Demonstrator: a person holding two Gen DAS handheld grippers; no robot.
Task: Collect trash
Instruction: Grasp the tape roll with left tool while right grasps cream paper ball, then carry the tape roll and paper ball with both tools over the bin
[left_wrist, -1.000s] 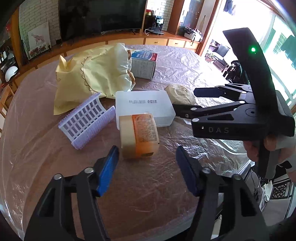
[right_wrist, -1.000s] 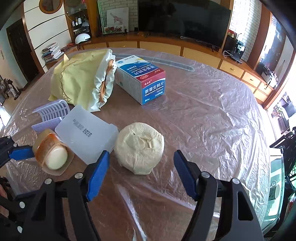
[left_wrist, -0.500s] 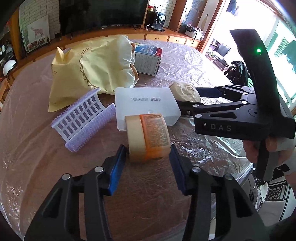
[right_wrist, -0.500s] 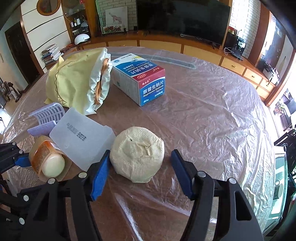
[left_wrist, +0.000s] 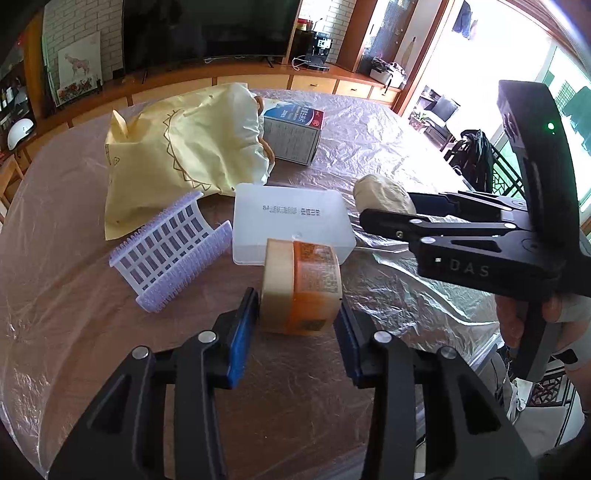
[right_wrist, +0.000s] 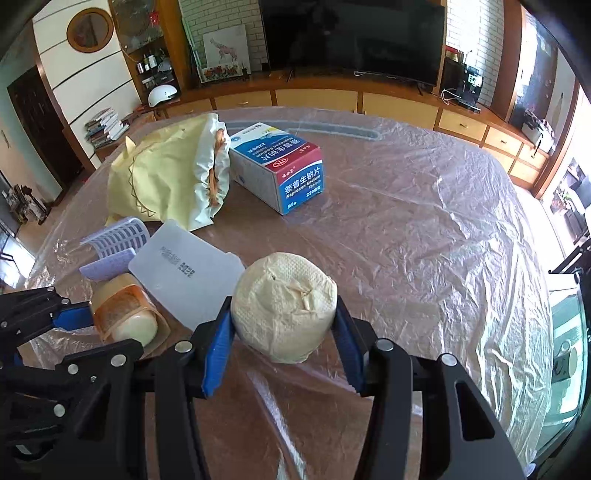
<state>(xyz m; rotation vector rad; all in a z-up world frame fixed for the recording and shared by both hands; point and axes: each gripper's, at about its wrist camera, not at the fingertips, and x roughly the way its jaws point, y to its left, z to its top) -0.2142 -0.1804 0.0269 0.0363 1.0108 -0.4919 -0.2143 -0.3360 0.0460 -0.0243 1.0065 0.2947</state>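
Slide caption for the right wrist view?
Right gripper closing blue pads on a crumpled cream paper ball on the plastic-covered table.

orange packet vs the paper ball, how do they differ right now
The orange packet is boxy with a printed label; the paper ball is rounded, plain cream and crumpled. The packet sits between the left gripper; the ball between the right gripper. Both rest on the plastic-covered table, pinched.

The left gripper (left_wrist: 295, 326) has just closed its jaws onto the orange cup (left_wrist: 301, 286). The right gripper (right_wrist: 282, 341) has closed likewise, and now pinches the paper ball (right_wrist: 284, 306).
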